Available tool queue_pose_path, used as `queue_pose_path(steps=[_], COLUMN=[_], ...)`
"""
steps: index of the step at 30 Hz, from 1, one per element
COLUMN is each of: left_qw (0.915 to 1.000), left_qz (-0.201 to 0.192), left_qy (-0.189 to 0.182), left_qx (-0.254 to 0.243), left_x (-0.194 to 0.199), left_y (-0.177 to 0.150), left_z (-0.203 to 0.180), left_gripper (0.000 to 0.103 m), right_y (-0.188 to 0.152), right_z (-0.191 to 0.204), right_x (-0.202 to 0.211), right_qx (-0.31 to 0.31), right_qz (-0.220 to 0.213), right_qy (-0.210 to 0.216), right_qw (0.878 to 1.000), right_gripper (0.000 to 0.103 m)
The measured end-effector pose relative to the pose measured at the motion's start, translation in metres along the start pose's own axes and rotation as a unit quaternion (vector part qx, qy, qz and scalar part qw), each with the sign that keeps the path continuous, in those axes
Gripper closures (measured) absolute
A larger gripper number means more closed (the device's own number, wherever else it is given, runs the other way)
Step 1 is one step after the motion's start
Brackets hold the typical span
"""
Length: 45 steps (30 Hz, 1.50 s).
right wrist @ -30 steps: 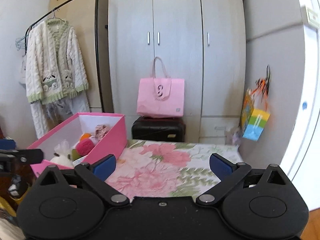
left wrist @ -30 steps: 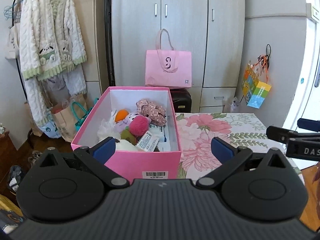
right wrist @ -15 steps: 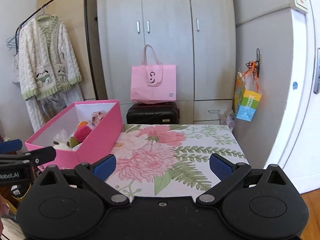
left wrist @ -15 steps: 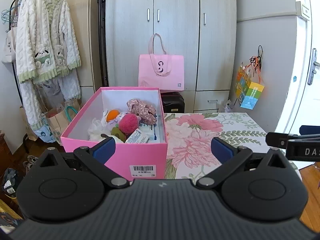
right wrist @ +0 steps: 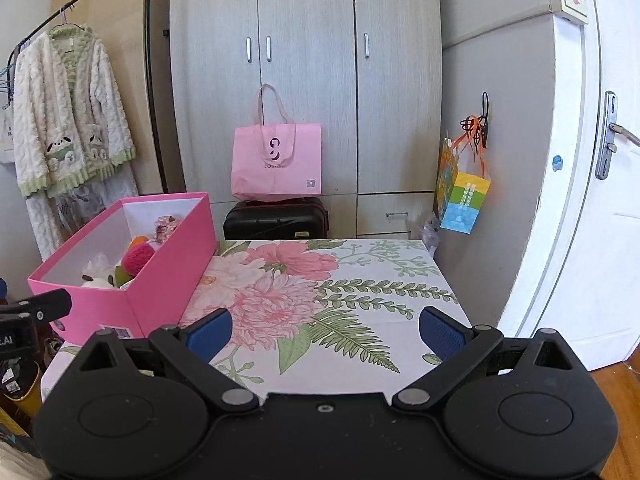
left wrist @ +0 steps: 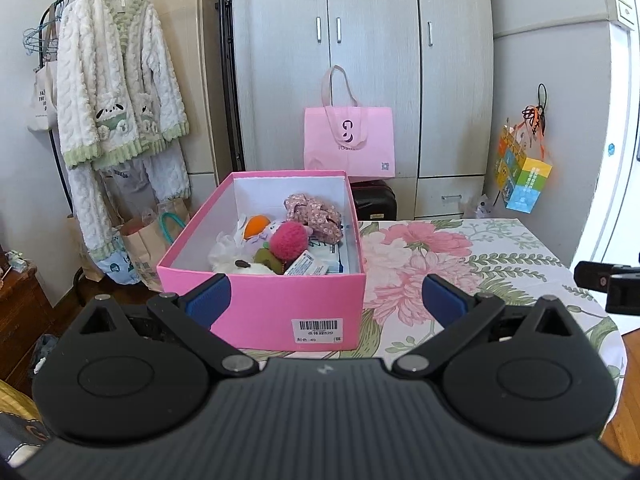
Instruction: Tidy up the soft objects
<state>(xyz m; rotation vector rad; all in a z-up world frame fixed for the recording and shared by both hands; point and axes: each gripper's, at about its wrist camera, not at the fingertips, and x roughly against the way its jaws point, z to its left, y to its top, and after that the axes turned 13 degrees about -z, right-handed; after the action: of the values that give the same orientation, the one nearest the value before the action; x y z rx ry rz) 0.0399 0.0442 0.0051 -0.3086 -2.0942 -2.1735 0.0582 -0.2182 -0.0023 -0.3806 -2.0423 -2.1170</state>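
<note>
A pink box (left wrist: 276,308) stands on the left part of the floral-clothed table (left wrist: 460,256). Inside lie several soft things: a pink pompom (left wrist: 289,240), a floral fabric piece (left wrist: 314,212), an orange-and-white plush (left wrist: 256,226), a white fluffy toy (left wrist: 236,264) and small packets (left wrist: 308,266). My left gripper (left wrist: 326,298) is open, just in front of the box's near wall, holding nothing. My right gripper (right wrist: 325,330) is open over the bare tablecloth (right wrist: 352,280), right of the box (right wrist: 160,280), empty. Each gripper's tip shows at the edge of the other's view.
A grey wardrobe (left wrist: 368,60) stands behind the table, with a pink tote bag (left wrist: 349,140) on a black suitcase (right wrist: 276,220). A clothes rack with a fluffy white robe (left wrist: 116,92) is at left, paper bags (left wrist: 148,240) below. A colourful bag (right wrist: 460,196) hangs right, beside a white door (right wrist: 600,200).
Both grippers have drawn back from the table and box, so more tablecloth and the box's barcode label show. Their jaws stay open and empty.
</note>
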Motion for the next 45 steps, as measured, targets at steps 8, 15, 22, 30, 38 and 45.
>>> queue_pose_path(steps=[8,15,22,30,38,45], left_qw=[1.0,0.9999,0.9998,0.9997,0.9997,0.9994], left_qz=[-0.001,-0.01,-0.015,-0.016,-0.017,-0.028], left_qy=[-0.007,-0.009,-0.011,-0.017,-0.019,-0.02], left_qx=[0.005,0.004,-0.011,-0.006,0.003,-0.007], left_x=[0.006,0.011,0.014,0.016,0.014,0.019], left_y=[-0.004,-0.007,-0.008,-0.009,-0.01,-0.01], left_z=[0.004,0.005,0.0,0.003,0.007,0.003], left_gripper=[0.0,0.0,0.0,0.0,0.0,0.0], right_y=[-0.001,-0.005,-0.01,-0.013,-0.013,-0.014], right_z=[0.008,0.016,0.019,0.018,0.014,0.011], right_x=[0.014,0.023,0.026,0.029,0.029,0.026], right_qx=[0.013,0.029,0.022,0.015,0.007,0.001], right_qz=[-0.019,-0.039,-0.043,-0.046,-0.047,-0.042], right_qy=[-0.007,-0.016,-0.011,-0.01,-0.013,-0.018], right_qw=[1.0,0.999,0.999,0.999,0.999,0.999], right_gripper=[0.002,0.002,0.002,0.002,0.002,0.002])
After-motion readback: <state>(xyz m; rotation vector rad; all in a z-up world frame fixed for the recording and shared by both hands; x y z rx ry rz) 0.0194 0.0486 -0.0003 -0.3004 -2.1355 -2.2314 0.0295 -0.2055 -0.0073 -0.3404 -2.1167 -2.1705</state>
